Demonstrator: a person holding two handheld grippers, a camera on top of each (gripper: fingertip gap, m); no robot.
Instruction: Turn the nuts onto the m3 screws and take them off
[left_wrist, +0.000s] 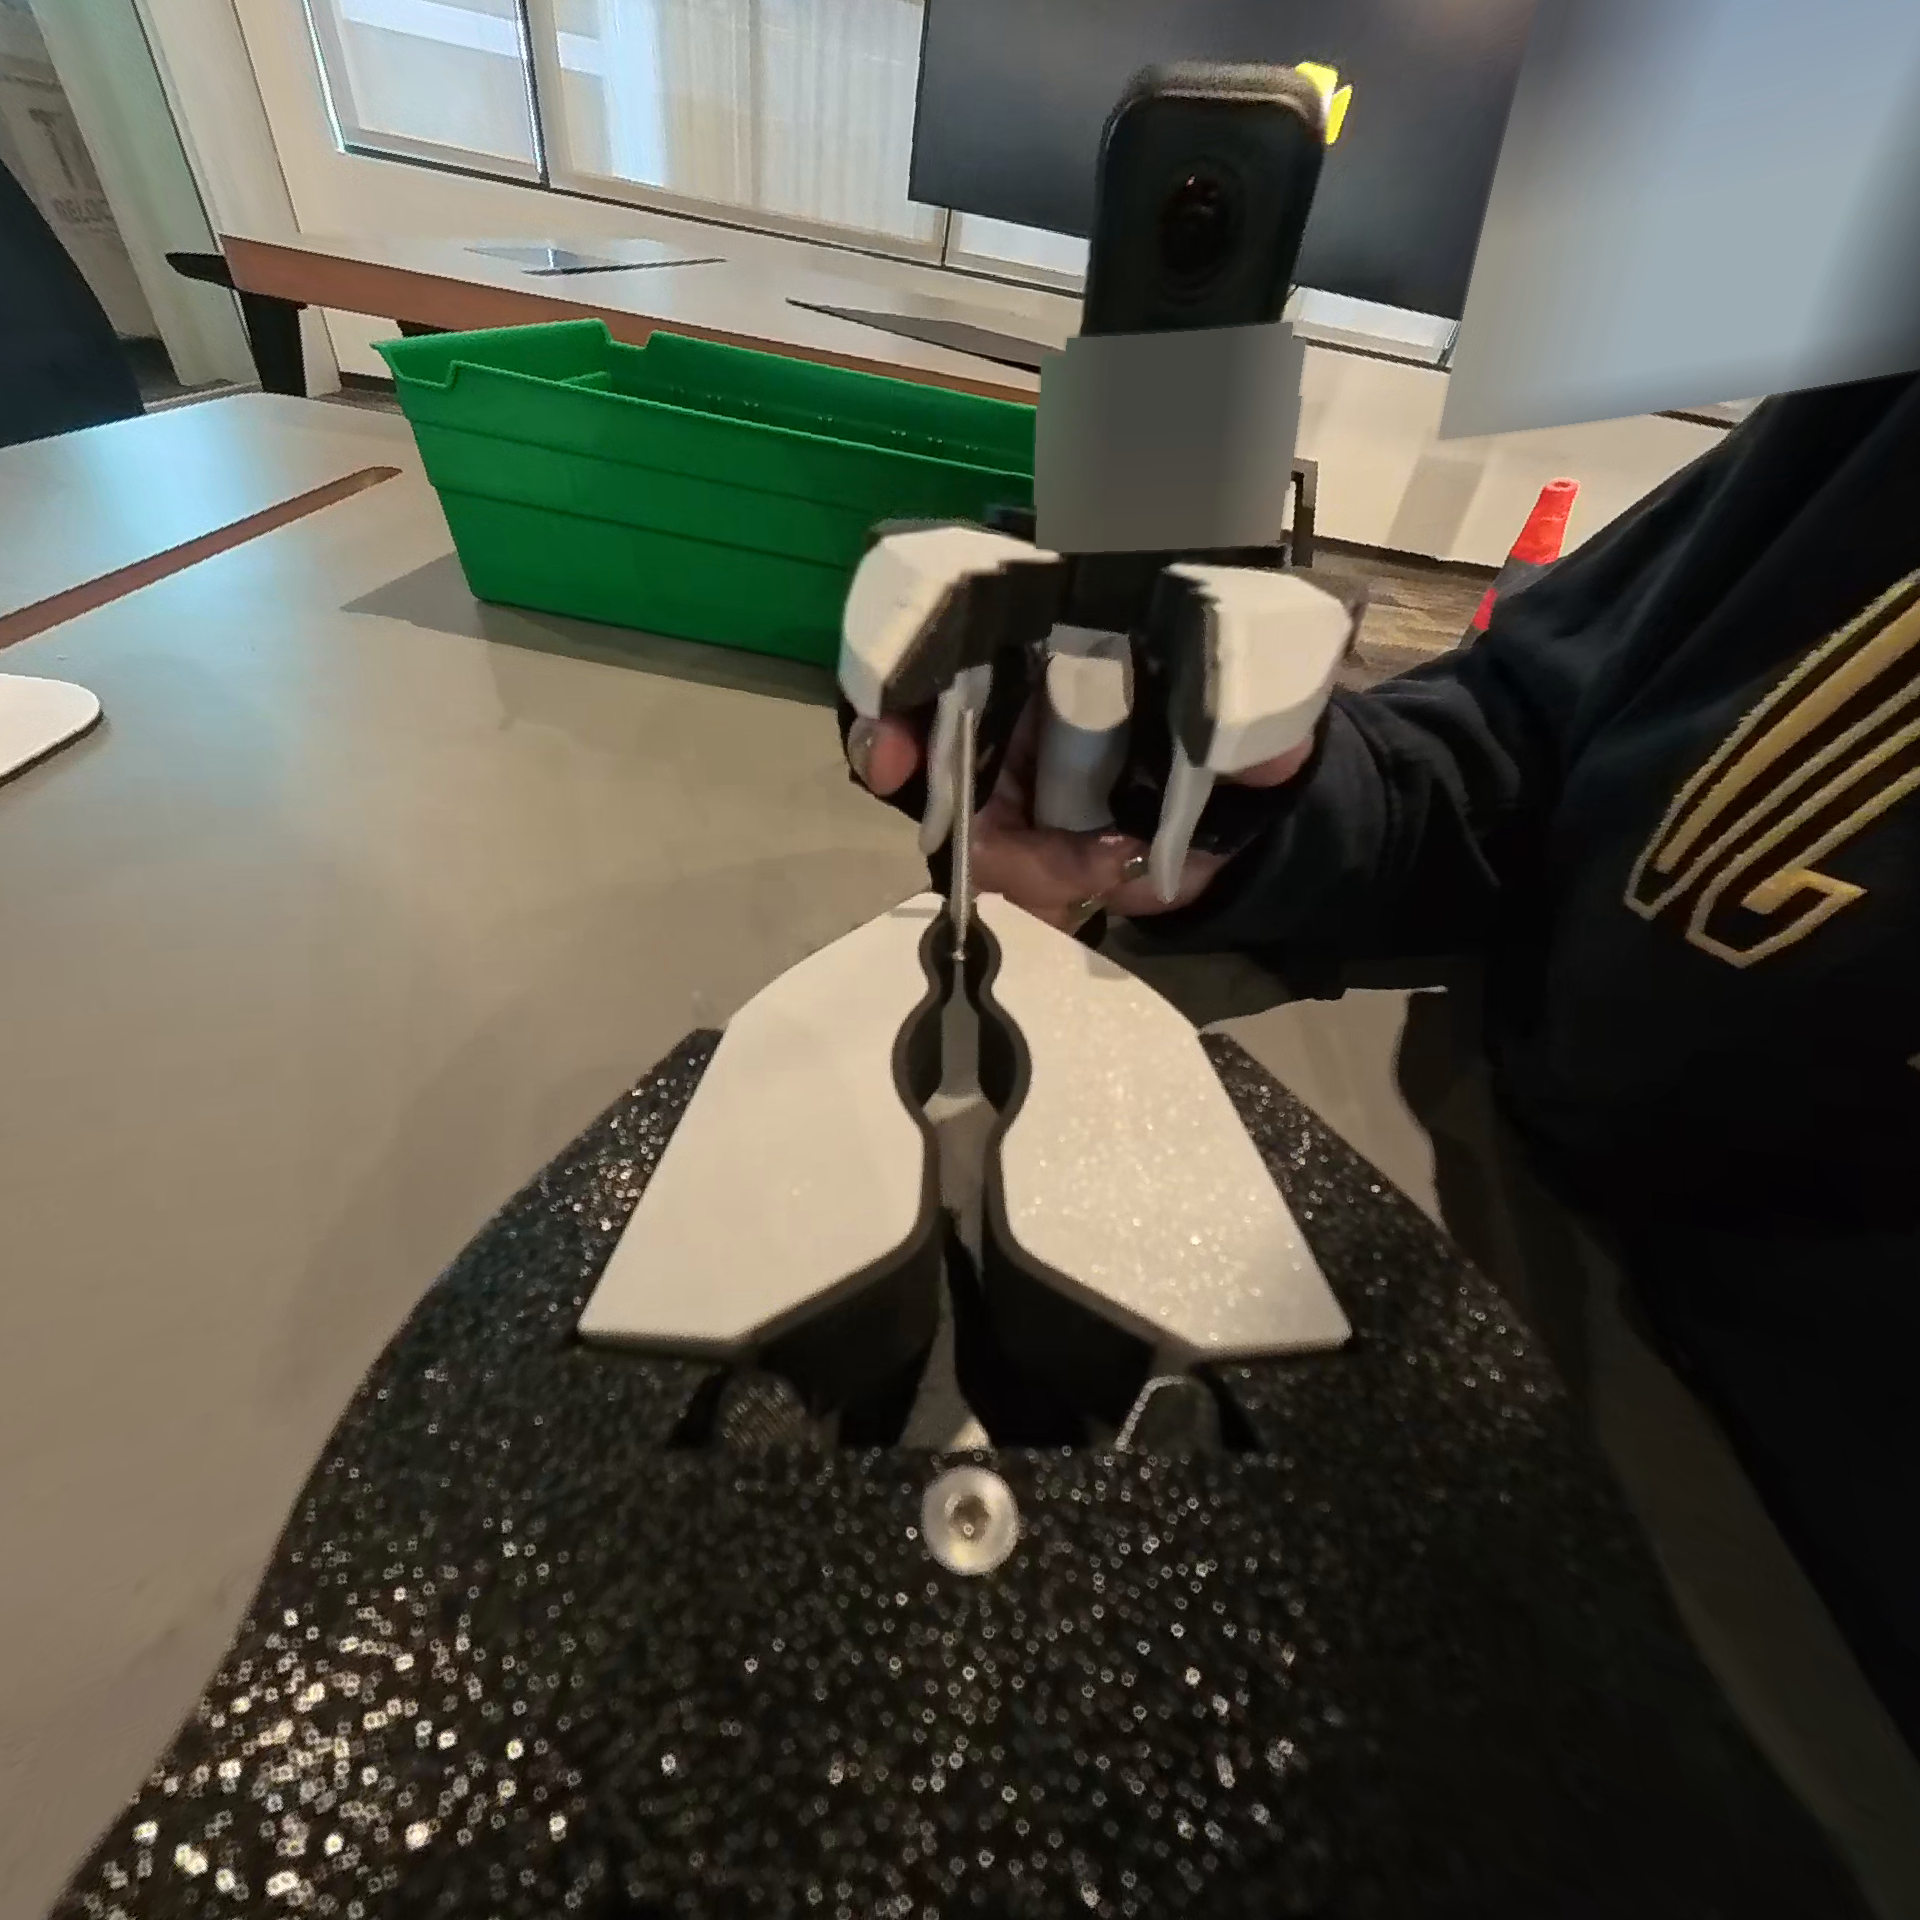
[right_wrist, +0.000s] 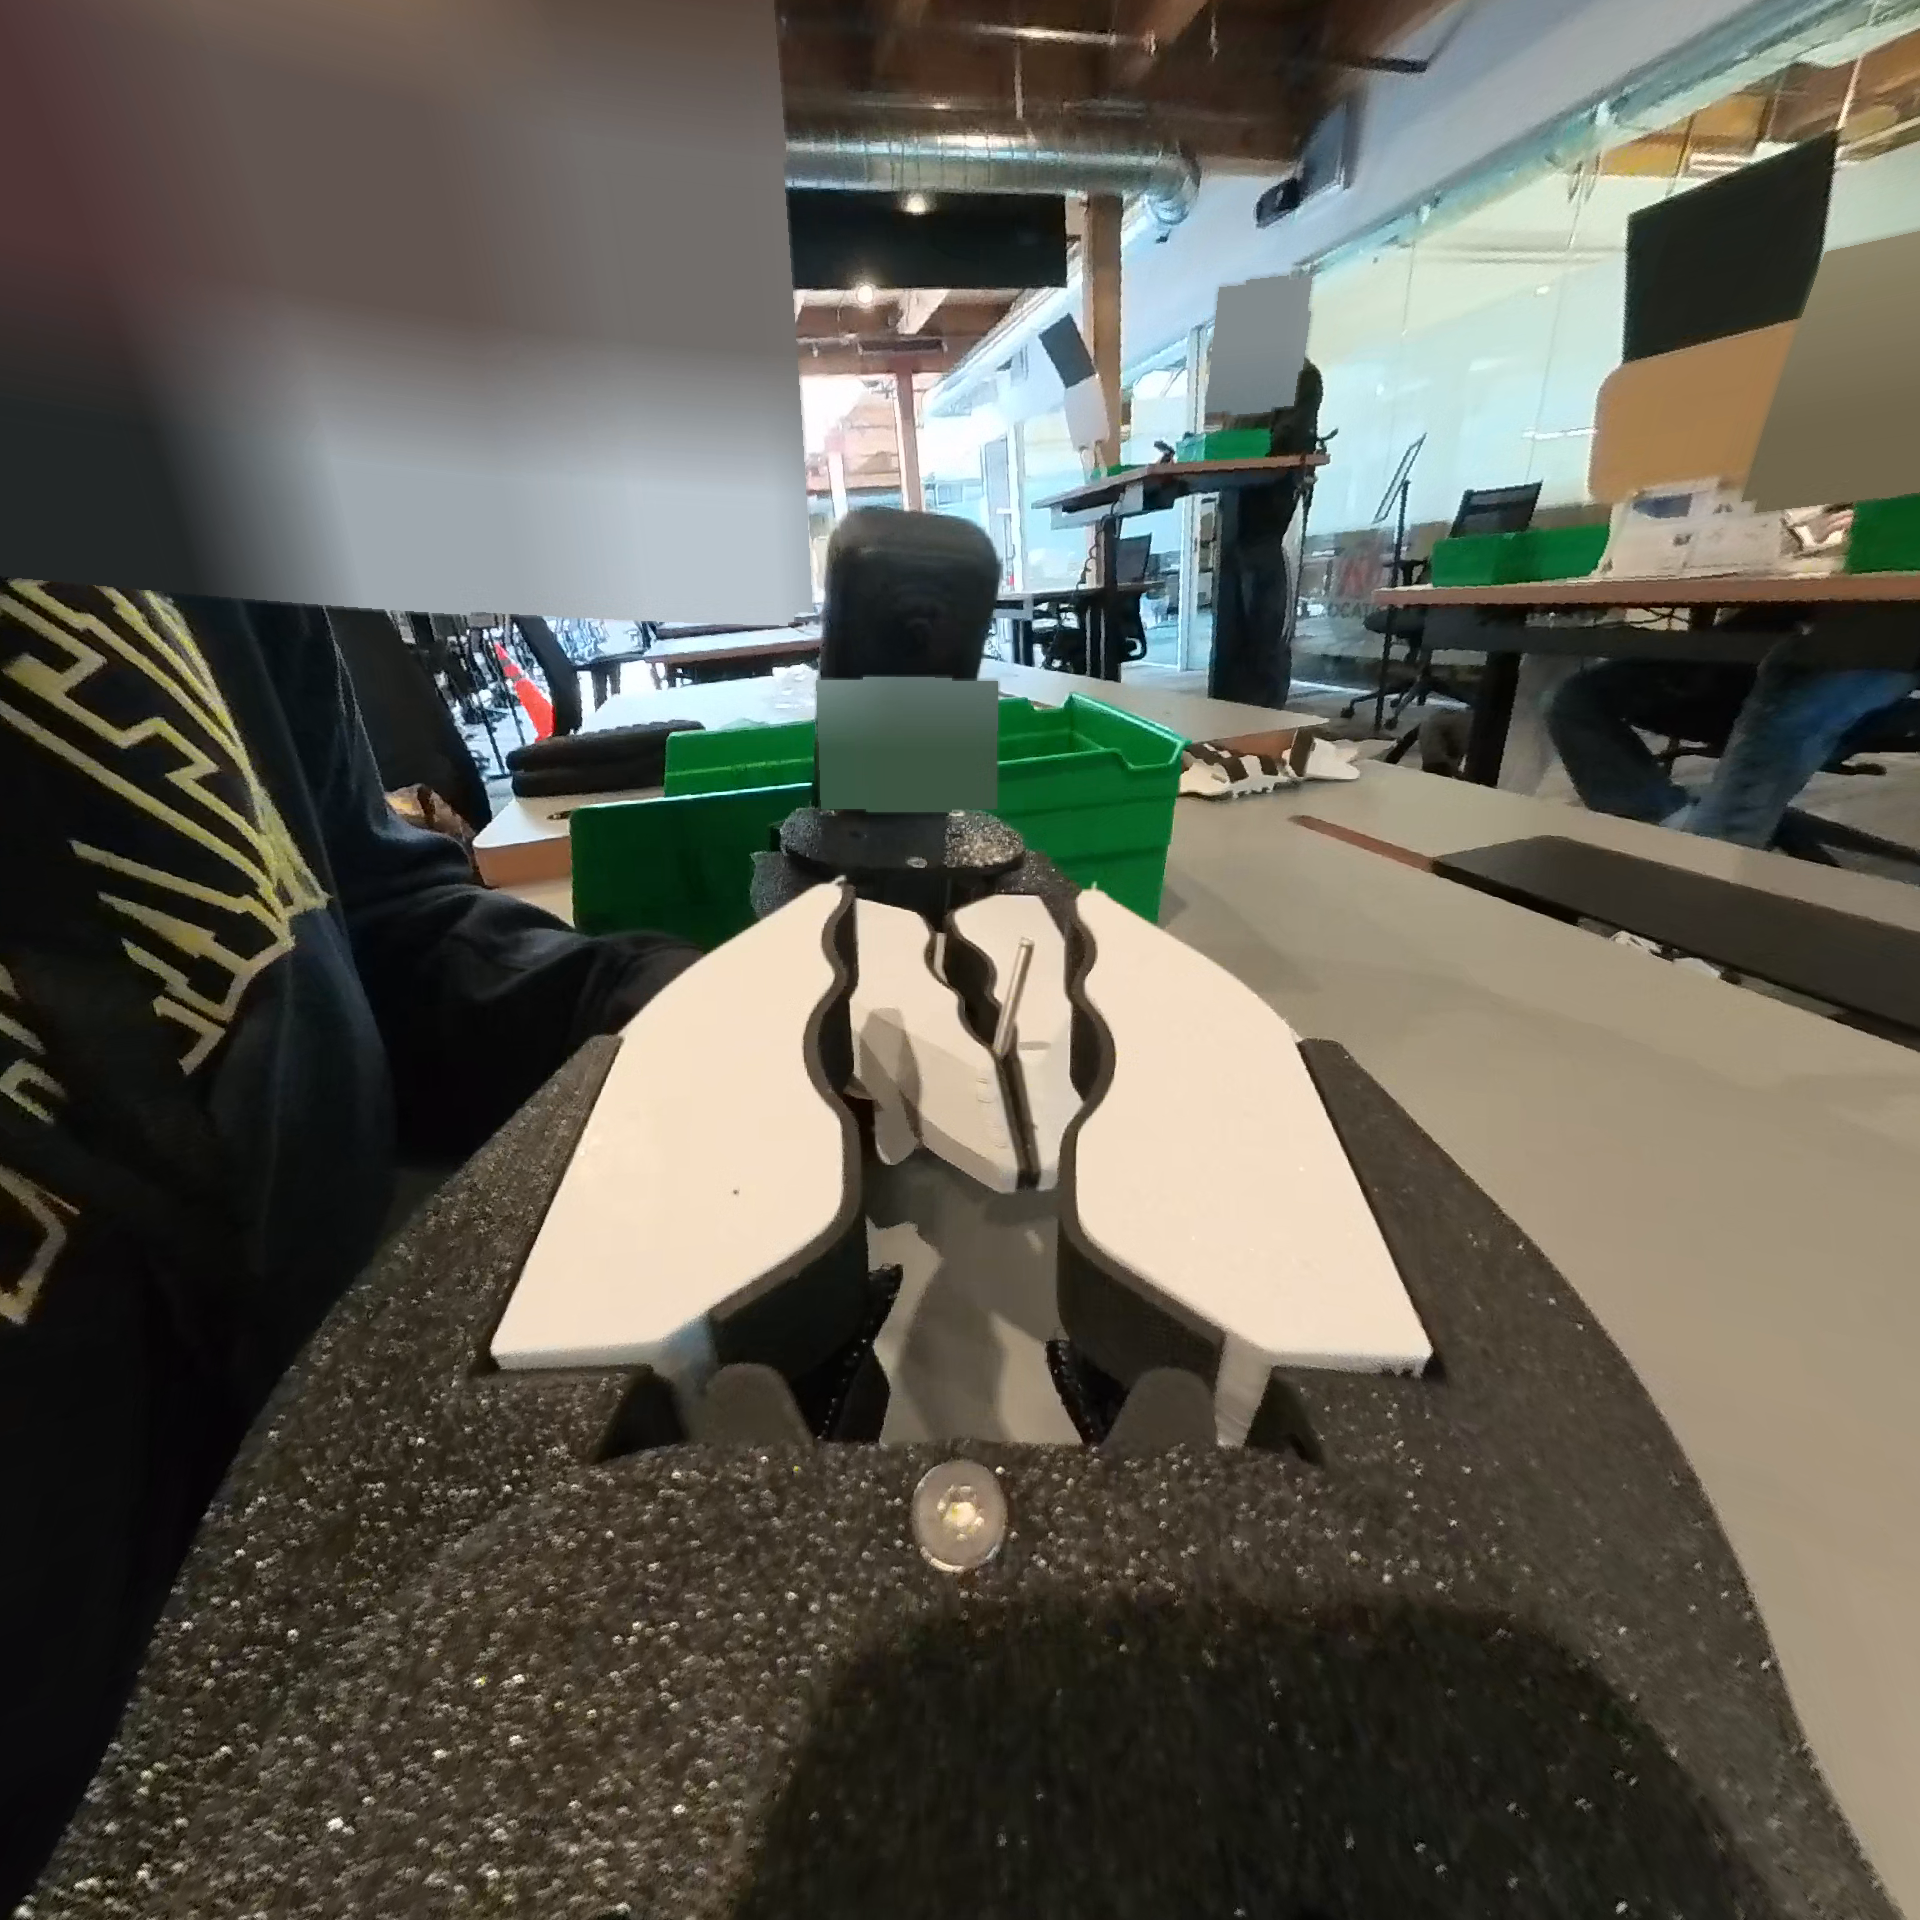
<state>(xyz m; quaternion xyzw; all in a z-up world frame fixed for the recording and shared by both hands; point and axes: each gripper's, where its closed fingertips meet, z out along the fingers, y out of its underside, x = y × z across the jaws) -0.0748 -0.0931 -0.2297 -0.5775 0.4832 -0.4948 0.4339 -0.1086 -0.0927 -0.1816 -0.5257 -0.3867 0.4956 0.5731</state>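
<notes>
Your left gripper (left_wrist: 961, 940) is clamped tight on the head end of a long, thin M3 screw (left_wrist: 964, 821), shaft sticking straight out ahead, likely so the free end is presented for threading. Your right gripper (right_wrist: 961, 997) faces it with jaws spread wide and nothing between them pressed; the screw's tip (right_wrist: 1013, 997) stands in that gap, near the right-hand finger (right_wrist: 1195, 1091). Whether a nut sits on the shaft cannot be told. Both tools are held above the grey table (left_wrist: 312, 831), with the green bin (left_wrist: 675, 499) behind them towards its far edge.
</notes>
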